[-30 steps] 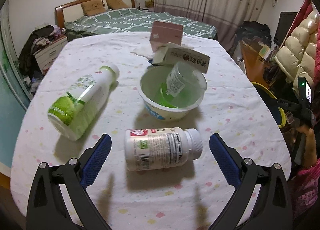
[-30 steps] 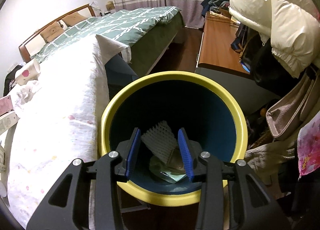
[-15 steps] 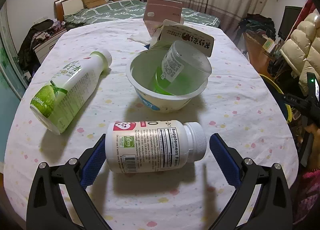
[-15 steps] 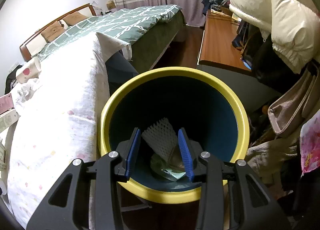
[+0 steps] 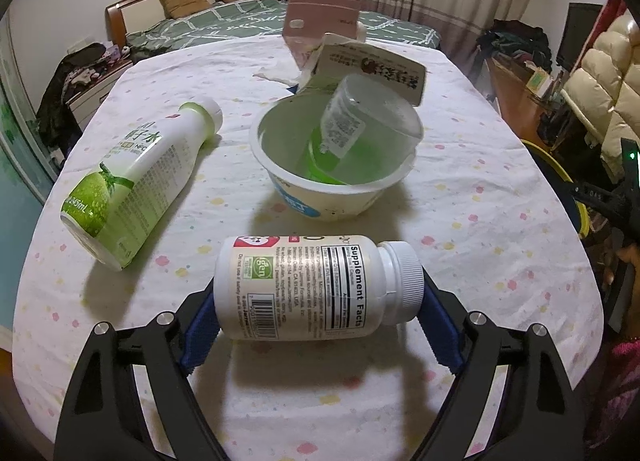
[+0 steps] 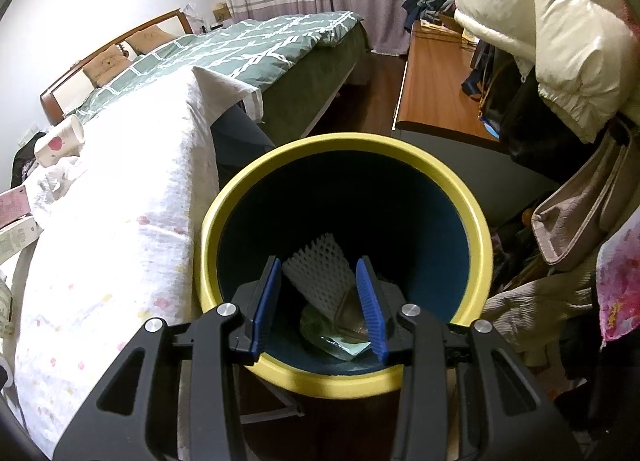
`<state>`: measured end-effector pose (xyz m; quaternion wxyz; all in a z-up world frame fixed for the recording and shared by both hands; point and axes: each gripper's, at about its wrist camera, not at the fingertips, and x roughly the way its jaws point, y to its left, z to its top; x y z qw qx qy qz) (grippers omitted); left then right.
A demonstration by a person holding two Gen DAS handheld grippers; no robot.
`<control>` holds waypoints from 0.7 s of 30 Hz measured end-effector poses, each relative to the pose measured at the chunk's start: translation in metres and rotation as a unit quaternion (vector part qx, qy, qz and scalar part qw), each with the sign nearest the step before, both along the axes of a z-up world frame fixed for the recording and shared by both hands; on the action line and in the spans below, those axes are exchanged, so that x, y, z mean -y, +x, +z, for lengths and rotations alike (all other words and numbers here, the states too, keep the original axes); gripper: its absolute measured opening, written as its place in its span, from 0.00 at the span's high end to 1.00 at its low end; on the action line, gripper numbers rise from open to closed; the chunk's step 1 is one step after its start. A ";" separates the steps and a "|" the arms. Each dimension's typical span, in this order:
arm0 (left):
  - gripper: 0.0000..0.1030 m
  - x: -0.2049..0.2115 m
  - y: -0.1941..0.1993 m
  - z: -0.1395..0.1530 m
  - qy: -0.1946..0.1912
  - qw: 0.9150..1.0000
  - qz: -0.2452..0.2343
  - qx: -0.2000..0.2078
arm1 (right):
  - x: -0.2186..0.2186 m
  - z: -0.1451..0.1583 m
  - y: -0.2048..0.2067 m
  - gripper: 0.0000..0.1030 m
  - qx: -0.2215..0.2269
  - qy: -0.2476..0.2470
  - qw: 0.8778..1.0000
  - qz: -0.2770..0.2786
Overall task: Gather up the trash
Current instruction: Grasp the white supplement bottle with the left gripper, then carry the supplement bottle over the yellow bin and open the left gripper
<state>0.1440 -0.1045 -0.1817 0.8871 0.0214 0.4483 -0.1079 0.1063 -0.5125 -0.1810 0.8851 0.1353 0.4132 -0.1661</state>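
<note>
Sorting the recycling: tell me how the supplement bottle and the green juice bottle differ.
The supplement bottle is short and squat with a black-and-white facts label; the juice bottle is longer, narrow-necked, with green fruit artwork. The supplement bottle sits between the left gripper fingers, its cap pointing right; the juice bottle lies untouched, angled, cap pointing away. Both are white, capped and lying on their sides.

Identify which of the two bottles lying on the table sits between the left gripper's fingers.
The white supplement bottle, with its facts label and ribbed cap, lies crosswise between the left gripper fingers. The green-labelled drink bottle lies apart, farther left.

Open bin (image 6: 478, 229) mouth (trash deep inside)
</note>
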 end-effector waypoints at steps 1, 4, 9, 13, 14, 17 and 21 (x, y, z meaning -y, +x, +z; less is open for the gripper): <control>0.18 0.001 -0.002 0.002 -0.002 1.000 -0.005 0.000 | -0.001 0.002 -0.003 0.63 0.003 -0.003 1.000 -0.001; 0.18 0.008 -0.007 0.010 -0.005 1.000 -0.021 0.008 | -0.002 0.008 -0.013 0.63 0.011 -0.009 1.000 -0.004; 0.18 0.030 -0.011 0.027 -0.019 0.998 -0.063 0.019 | -0.003 0.019 -0.037 0.63 0.029 -0.011 0.999 -0.012; 0.18 0.058 -0.005 0.038 -0.028 0.994 -0.103 0.025 | -0.001 0.034 -0.058 0.63 0.046 -0.015 0.999 -0.019; 0.18 0.070 -0.001 0.041 -0.031 0.992 -0.120 0.026 | 0.000 0.037 -0.063 0.63 0.049 -0.018 0.998 -0.020; 0.18 0.106 0.007 0.049 -0.034 0.985 -0.166 0.030 | 0.001 0.050 -0.080 0.62 0.064 -0.032 0.997 -0.029; 0.18 0.159 0.018 0.056 -0.033 0.974 -0.221 0.029 | 0.010 0.060 -0.101 0.57 0.081 -0.039 0.995 -0.044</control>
